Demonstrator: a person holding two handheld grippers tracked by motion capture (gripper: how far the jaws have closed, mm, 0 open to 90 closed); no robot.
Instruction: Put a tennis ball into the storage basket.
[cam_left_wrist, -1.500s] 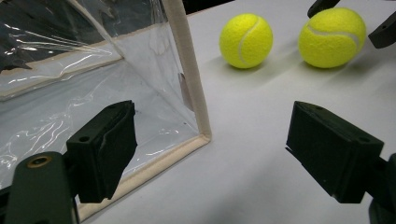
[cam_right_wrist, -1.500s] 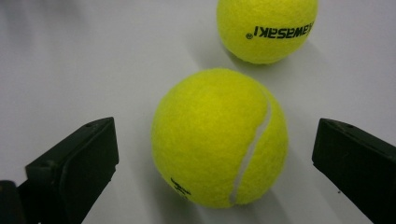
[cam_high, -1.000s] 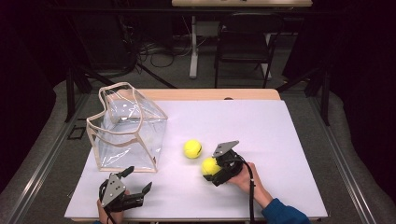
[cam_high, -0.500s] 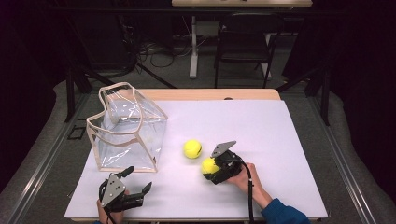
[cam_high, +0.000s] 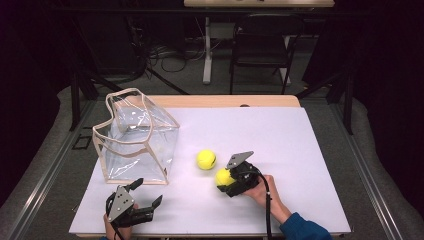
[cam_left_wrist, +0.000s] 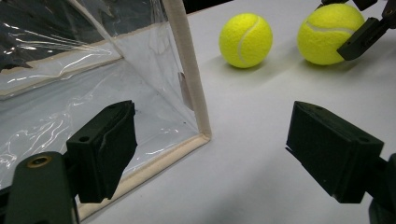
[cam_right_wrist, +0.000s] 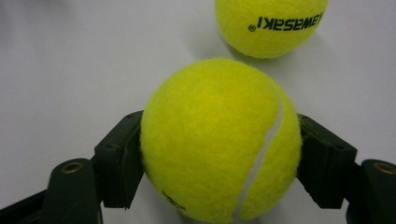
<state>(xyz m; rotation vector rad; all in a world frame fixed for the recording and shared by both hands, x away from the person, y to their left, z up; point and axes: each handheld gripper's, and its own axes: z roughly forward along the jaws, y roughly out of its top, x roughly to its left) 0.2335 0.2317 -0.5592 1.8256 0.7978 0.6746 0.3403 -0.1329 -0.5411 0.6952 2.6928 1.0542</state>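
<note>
Two yellow tennis balls lie on the white table (cam_high: 300, 150). One ball (cam_high: 206, 159) (cam_left_wrist: 245, 40) (cam_right_wrist: 271, 23) rests free near the middle. My right gripper (cam_high: 231, 181) (cam_right_wrist: 219, 158) is shut on the other ball (cam_high: 224, 177) (cam_right_wrist: 219, 140) (cam_left_wrist: 330, 33), one jaw on each side, low at the table surface just right of the free ball. A clear plastic bag (cam_high: 135, 137) (cam_left_wrist: 187, 84) with beige trim stands open at the left. My left gripper (cam_high: 147, 192) (cam_left_wrist: 212, 149) is open and holds nothing, near the front edge just before the bag's front corner.
The table's front edge (cam_high: 200, 234) runs just under both hands. A wooden strip (cam_high: 225, 101) borders the far side. Beyond it are a chair (cam_high: 260, 50) and cables on the floor. White surface lies bare to the right and far side of the balls.
</note>
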